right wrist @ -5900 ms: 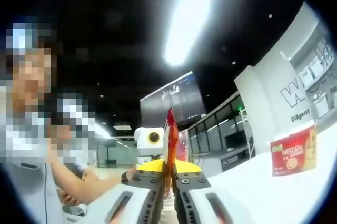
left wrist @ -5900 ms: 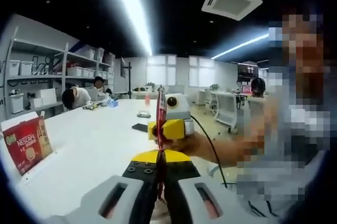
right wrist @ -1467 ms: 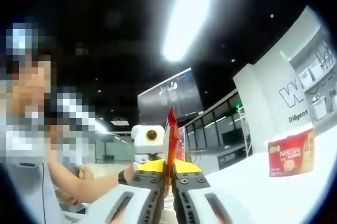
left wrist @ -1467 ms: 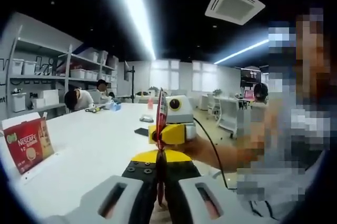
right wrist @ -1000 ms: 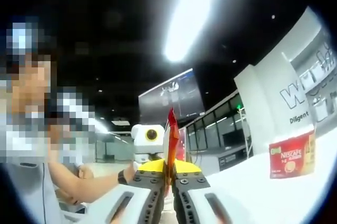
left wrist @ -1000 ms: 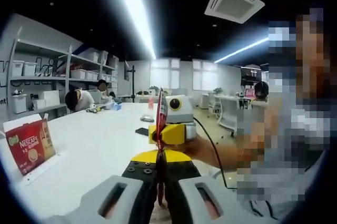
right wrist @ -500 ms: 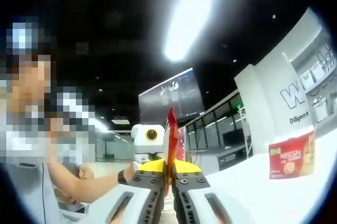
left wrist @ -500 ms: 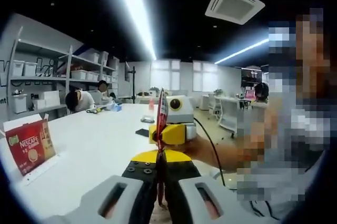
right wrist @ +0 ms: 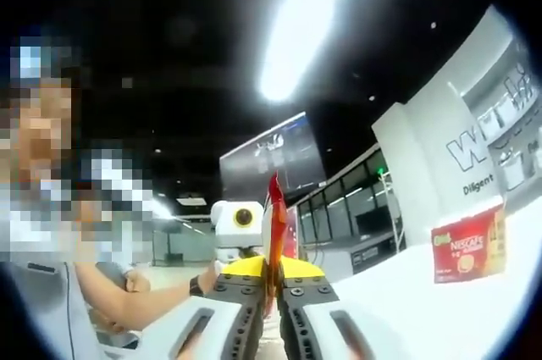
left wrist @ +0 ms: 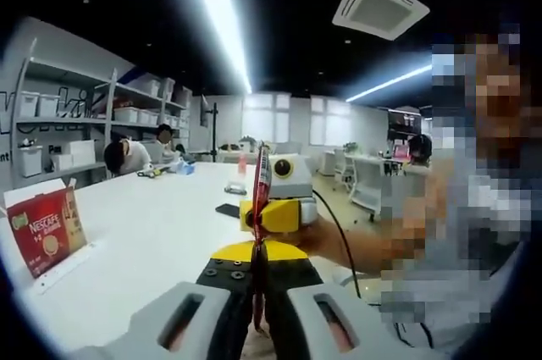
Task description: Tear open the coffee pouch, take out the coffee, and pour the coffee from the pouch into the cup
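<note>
1. Clamped edge-on between the closed jaws of the left gripper: a thin red coffee pouch, standing upright, its printed face turned away and unreadable.
2. Gripping the same pouch from the opposite side, jaws shut: the right gripper, seen in the left gripper view as a yellow-and-white unit just past the pouch's upper part.
3. Likewise visible beyond the pouch in the right gripper view: the left gripper's body, held by a hand partly hidden behind the jaws.
4. Held in the air over the near edge of a long white table.
5. Standing near the table's left edge: a red Nescafé box, also seen far right in the right gripper view.
6. Small dark items farther along the table, too small to identify.
</note>
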The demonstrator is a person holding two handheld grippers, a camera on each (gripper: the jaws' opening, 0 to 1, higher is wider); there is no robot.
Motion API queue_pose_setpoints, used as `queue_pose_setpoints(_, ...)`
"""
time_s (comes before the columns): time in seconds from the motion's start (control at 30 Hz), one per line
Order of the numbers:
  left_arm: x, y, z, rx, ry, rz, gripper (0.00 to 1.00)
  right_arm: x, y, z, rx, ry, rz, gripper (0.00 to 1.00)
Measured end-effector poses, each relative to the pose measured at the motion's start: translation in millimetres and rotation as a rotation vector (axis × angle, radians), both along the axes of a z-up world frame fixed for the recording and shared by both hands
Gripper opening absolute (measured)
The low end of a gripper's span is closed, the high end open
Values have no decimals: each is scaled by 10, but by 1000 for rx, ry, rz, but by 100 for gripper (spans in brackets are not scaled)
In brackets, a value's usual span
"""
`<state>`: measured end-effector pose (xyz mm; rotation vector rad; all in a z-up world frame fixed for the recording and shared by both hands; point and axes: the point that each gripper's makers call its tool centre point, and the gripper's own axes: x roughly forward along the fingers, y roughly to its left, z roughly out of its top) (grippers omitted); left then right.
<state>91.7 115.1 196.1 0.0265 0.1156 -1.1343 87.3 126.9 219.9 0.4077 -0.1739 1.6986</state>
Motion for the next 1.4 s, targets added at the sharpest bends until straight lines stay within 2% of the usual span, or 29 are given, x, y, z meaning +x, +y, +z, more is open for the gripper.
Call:
queue_pose_setpoints(0.27, -19, 33, 43, -5, -10, 0, 4, 28, -101, 144, 39, -5, 14, 10)
queue_pose_setpoints(0.47, -2, 20, 37, -10, 1, 0, 4, 47, -117, 137, 39, -6, 32, 8)
queue_pose_setpoints(0.97, 5, -2, 18, 7, -2, 4, 4, 74, -141, 125, 47, 3, 17, 8)
queue_pose_setpoints(1.2, -31, -3, 53, 3, -5, 0, 4, 22, -135, 160, 48, 6, 23, 9)
queue_pose_setpoints(1.4, -50, -22, 50, 35, -13, 8, 5, 20, -148, 151, 27, 0, 25, 7)
